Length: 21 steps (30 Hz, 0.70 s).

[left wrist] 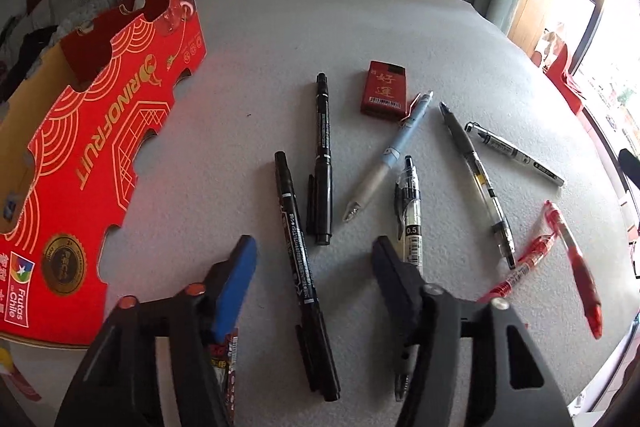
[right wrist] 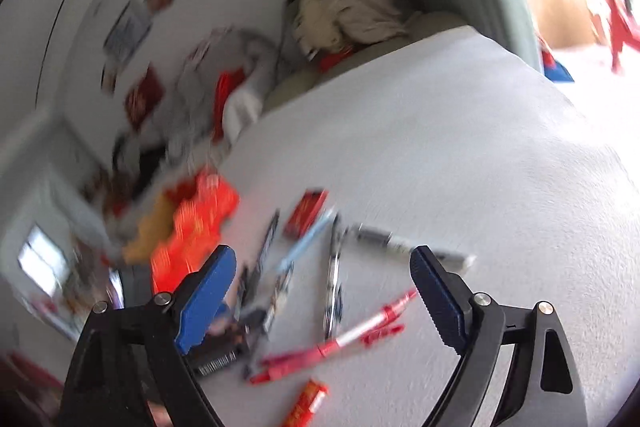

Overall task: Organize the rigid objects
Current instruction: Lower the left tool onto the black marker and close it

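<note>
Several pens lie scattered on the white table (left wrist: 360, 27). My left gripper (left wrist: 314, 242) is open and points down over a black marker (left wrist: 298, 253), which lies on the cloth between its fingers with neither pad touching it. A second black marker (left wrist: 324, 159), a light blue pen (left wrist: 388, 155), a clear gel pen (left wrist: 409, 219), a grey pen (left wrist: 476, 183), a silver pen (left wrist: 516, 153) and red pens (left wrist: 576, 259) lie around it. In the blurred right wrist view, my right gripper (right wrist: 322, 254) stands wide open and holds nothing, above the red pens (right wrist: 360, 335).
A red cardboard fruit box (left wrist: 100, 155) stands open at the table's left. A small red box (left wrist: 386, 89) lies beyond the pens. A printed packet (left wrist: 226, 359) shows under my left finger. An orange packet (right wrist: 308, 399) lies near the front. Clothes are piled behind the table.
</note>
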Motion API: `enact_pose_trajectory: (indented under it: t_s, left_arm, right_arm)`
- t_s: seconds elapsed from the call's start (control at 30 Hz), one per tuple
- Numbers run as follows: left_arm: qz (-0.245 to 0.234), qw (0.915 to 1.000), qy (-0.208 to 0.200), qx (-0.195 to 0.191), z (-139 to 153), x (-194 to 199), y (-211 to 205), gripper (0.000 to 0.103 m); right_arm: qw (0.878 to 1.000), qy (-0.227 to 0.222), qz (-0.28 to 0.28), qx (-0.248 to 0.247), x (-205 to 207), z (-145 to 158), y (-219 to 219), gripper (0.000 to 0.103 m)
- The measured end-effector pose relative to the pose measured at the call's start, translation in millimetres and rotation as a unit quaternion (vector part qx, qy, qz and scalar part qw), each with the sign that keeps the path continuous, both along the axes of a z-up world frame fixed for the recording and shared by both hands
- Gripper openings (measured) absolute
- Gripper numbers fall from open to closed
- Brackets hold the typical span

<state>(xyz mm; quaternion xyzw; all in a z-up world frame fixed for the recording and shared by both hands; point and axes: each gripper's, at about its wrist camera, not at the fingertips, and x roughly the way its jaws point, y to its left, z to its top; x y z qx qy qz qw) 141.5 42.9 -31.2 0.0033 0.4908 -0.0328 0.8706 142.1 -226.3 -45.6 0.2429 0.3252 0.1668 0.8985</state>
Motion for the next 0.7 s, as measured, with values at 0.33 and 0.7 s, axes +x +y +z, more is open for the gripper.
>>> enact_pose_trajectory:
  t_s: [0.33,0.7]
  left_arm:
    - [-0.001,0.9999,-0.011,0.007,-0.8,3.7,0.9,0.032]
    - [-0.018,0.9996,-0.021,-0.005,-0.2,-2.8,-2.5,0.009]
  right_arm:
    - [0.984,0.086,-0.031,-0.152,-34.0,-34.0,10.1,0.076]
    - [0.956,0.092,-0.012,-0.279,-23.4,-62.9,63.4,0.019]
